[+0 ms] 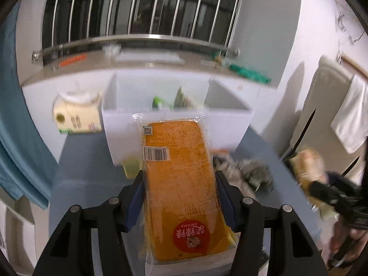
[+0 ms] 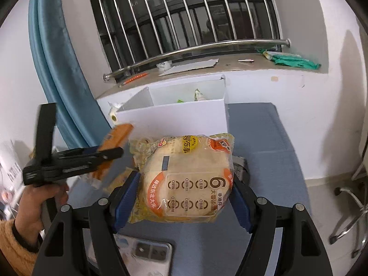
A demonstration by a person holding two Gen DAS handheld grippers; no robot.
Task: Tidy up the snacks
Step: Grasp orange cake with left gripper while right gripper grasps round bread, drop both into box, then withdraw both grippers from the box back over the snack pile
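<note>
White divided box (image 2: 184,115) at desk's (image 2: 264,138) far edge. Right claw (image 2: 184,197) clamped on rice-cracker bag (image 2: 188,177); left claw (image 1: 181,197) pinching orange cake pack (image 1: 179,184), both lifted. Risk: slick wrappers slipping, missing compartments.

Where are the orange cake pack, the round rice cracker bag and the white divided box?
orange cake pack (image 1: 179,184): left wrist view, wrapper's middle.
rice cracker bag (image 2: 186,179): right wrist view, printed front.
white divided box (image 2: 174,119): right wrist view, front wall.
</note>
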